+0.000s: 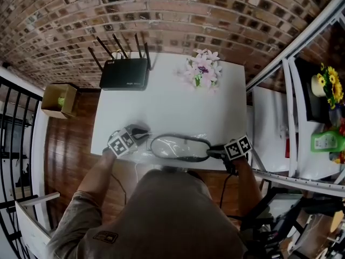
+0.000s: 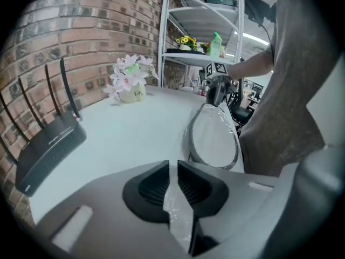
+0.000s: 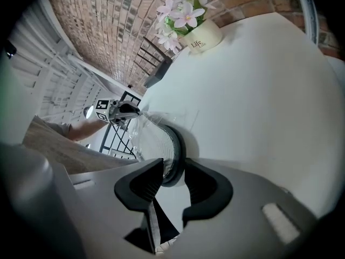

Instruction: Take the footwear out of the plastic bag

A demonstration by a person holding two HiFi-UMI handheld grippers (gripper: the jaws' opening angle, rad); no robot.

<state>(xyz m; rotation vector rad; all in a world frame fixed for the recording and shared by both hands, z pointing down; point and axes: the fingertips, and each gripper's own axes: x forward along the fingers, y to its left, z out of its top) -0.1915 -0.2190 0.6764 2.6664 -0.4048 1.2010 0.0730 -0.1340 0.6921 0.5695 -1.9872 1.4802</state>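
The shoe (image 1: 178, 147) lies flat at the near edge of the bench (image 1: 172, 96), inside the clear bag (image 2: 175, 204) and stretched lengthwise between the two claws. The right claw (image 3: 172, 169) is clenched on the end of the shoe nearest it. The dark rim sits between its pads with the film caught around it, most likely so that this end stays anchored while the other side works. The left claw (image 2: 173, 169) stands at the opposite end, its jaws nearly together with only a thin fold of bag film pinched between the pads. No part of the shoe is in that grip, and the shoe begins just beyond its tips. Gripping film alone there makes sense: it looks set to draw the plastic off along the shoe, though the views do not show where the bag's mouth is. Both claws slant down toward the bench and face each other across the shoe, which keeps the bag taut and low. The shoe is not yet out, with film over its whole top. The router (image 1: 125, 73) and flowers (image 1: 202, 69) sit well beyond both claws, clear of any pull.
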